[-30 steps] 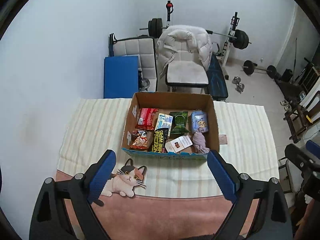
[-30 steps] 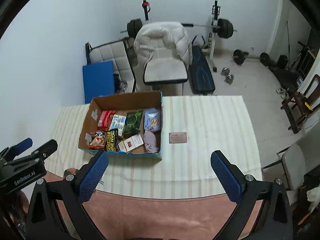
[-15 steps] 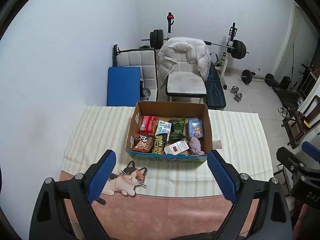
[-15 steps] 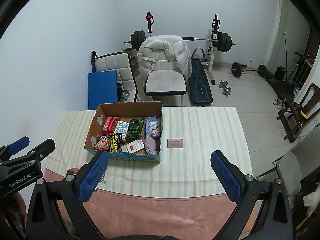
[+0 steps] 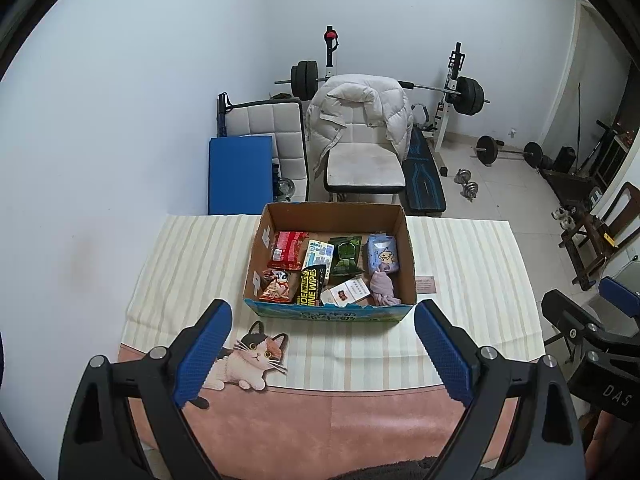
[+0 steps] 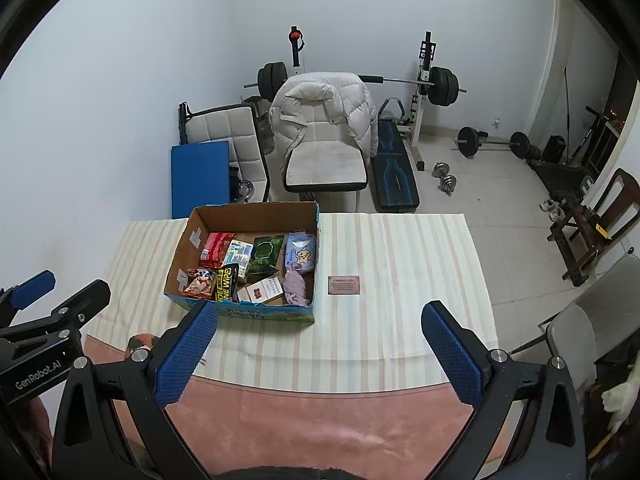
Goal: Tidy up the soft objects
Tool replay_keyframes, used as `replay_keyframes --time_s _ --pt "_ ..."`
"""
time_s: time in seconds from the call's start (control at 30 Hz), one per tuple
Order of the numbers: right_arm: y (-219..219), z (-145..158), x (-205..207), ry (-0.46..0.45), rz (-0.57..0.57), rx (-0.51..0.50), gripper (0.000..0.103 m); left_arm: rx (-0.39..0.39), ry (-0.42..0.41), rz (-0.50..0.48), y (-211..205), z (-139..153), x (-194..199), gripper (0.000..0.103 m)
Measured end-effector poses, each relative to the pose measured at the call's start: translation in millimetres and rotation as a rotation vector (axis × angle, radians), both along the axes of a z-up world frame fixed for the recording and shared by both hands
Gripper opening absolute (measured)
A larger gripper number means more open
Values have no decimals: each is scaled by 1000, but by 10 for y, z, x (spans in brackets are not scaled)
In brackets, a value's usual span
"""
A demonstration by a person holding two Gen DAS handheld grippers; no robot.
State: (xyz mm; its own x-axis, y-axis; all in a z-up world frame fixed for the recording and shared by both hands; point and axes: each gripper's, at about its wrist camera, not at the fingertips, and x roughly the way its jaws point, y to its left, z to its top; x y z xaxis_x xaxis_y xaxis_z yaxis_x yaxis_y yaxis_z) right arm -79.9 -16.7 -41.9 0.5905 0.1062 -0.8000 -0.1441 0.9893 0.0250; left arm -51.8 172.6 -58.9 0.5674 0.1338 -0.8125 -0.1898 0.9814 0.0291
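Above the bench's (image 5: 192,264) near edge, my left tongs (image 5: 322,354) and right tongs (image 6: 320,354) hung released, empty; reaching into the crowded brown cardboard box (image 5: 408,264), I risked snagging neighbouring packets.

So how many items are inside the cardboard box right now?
8 visible: red packet, white-blue pack, green pouch, blue tissue pack, snack bag, black wipes, white-red carton, purple cloth. More may be hidden beneath.
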Motion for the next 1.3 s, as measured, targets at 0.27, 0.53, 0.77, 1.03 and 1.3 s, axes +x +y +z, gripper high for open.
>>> replay_keyframes --time_s 0.27,0.53,0.77,1.03,1.3 --pt "-81 66 -82 -13 -17 -16 103 -4 -11 0 -52 50 -41 93" --pt "-107 110 -106 -22 -21 -23 103 -11 -12 -1 -102 84 -81 94" --pt "-116 130 -107 -26 -22 -27 103 -17 -11 1 -107 78 -92 93" --pt "-162 168 -130 -24 -22 -27 103 -17 -9 1 -85 59 -87 93" --pt "-185 182 -142 -29 -26 -29 103 -15 -17 12 -92 56 -104 93"
